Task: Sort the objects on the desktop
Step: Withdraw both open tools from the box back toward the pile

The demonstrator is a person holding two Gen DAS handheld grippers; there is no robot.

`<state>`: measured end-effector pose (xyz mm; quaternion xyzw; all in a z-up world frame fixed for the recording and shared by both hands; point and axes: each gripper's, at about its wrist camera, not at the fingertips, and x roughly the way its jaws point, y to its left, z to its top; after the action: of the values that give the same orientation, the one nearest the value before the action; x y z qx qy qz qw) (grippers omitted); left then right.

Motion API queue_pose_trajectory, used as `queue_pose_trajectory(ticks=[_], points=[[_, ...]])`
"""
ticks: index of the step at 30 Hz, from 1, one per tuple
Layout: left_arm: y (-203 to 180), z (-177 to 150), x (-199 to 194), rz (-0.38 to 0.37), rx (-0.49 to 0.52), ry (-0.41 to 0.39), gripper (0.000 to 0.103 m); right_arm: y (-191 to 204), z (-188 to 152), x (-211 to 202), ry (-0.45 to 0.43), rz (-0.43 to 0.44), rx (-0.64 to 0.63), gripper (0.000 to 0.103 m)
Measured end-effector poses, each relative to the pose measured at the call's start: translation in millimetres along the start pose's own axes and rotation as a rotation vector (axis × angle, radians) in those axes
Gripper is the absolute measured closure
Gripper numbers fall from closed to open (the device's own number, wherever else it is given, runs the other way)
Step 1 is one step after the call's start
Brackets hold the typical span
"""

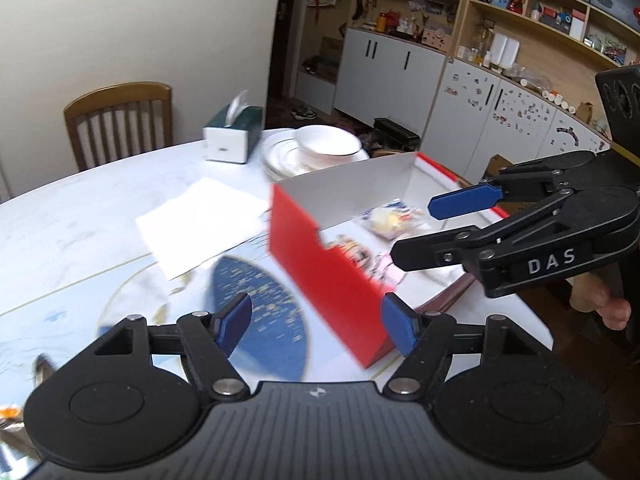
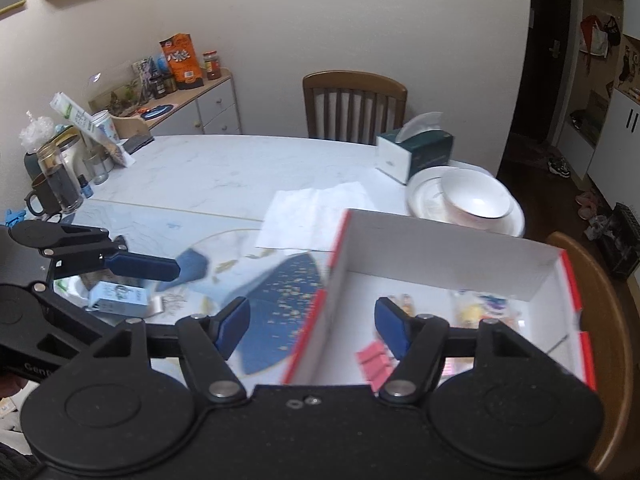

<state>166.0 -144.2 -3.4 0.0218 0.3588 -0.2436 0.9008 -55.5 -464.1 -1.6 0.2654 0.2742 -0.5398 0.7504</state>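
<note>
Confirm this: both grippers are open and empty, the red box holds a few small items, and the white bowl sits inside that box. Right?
Not quite. The white bowl sits on stacked plates on the table beyond the red box, not inside it, as the right wrist view shows. The rest holds.

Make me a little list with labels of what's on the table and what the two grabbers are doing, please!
Table: white marble-look tabletop
Box: open red cardboard box with white inside, holding small packets and pink items
Beside box: blue patterned placemat, white paper sheet
Farther back: white bowl on stacked white plates, dark green tissue box
Left gripper: jaws open, holding nothing, near the box's red side
Right gripper: jaws open, holding nothing, over the box's edge
Small light blue carton: on the table, under the left gripper
</note>
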Motion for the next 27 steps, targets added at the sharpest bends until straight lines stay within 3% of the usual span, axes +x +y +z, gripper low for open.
queue_pose_trajectory(ticks=[5, 9, 14, 27], points=[[31.8, -23.4, -23.5, 0.034, 0.003, -0.011, 0.020, 38.7, 2.2, 11.2, 0.013, 0.009, 0.002, 0.034], [56.5, -39.1, -38.9, 0.066, -0.003, -0.010, 0.018, 67.0, 2.5, 21.7, 0.028, 0.012, 0.003, 0.034], [89.7, -57.5, -55.0, 0.114, -0.036, -0.004, 0.003, 98.4, 3.4, 38.4, 0.056, 0.020, 0.013, 0.034], [189.1, -96.8, -83.1, 0.296, -0.163, 0.041, 0.002, 154.9, 10.6, 99.4, 0.118, -0.026, 0.080, 0.034]])
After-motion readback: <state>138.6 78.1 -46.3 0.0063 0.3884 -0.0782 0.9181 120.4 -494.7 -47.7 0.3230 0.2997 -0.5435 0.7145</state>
